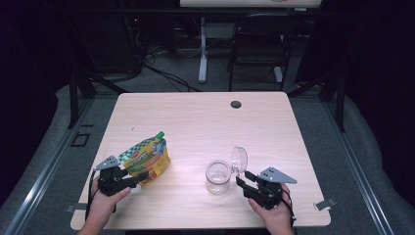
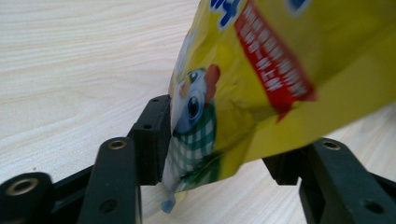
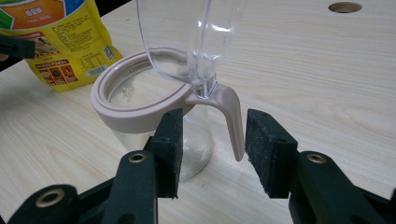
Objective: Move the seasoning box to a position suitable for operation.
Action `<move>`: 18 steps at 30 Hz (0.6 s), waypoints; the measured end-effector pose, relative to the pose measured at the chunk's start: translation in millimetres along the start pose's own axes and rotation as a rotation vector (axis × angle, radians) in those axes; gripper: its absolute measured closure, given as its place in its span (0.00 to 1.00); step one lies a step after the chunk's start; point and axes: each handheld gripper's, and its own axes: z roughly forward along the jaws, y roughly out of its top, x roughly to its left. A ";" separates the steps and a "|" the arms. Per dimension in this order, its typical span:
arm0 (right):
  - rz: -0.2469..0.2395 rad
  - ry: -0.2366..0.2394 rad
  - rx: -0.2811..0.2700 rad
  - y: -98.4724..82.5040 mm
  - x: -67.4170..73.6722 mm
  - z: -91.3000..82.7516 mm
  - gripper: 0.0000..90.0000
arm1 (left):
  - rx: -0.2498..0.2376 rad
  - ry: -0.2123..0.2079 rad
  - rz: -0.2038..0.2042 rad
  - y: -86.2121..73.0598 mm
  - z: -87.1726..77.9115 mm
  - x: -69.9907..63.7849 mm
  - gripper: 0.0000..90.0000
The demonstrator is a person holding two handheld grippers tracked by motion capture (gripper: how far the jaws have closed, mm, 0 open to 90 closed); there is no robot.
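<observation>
While the lidded jar (image 1: 218, 176), already opened near the table's (image 1: 195, 117) front edge, is flanked by open right tongs (image 1: 243, 179), the unpoured pouch (image 1: 147, 158) at front left is bracketed loosely by open left tongs (image 1: 141, 177).

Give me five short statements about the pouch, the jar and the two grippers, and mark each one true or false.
1. The clear jar has its lid flipped open. True.
2. The yellow pouch has a red spout. False: it is green.
3. The pouch lies between the left gripper's jaws. True.
4. The right gripper clamps the pouch. False: its jaws stand open around the jar's handle tab.
5. The jar is full of liquid. False: it looks empty.
</observation>
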 end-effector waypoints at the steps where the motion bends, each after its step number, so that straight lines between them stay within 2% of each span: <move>1: 0.000 -0.002 0.000 -0.1 0.1 0.0 0.63 | 0.001 0.004 -0.003 -0.3 2.6 0.2 0.52; 11: -0.001 0.001 -0.001 -0.1 0.0 0.2 0.63 | 0.025 -0.002 -0.007 -1.0 12.8 3.0 0.49; 18: -0.001 -0.001 -0.005 -0.1 0.2 1.3 0.62 | 0.031 0.024 0.000 0.0 23.0 5.3 0.47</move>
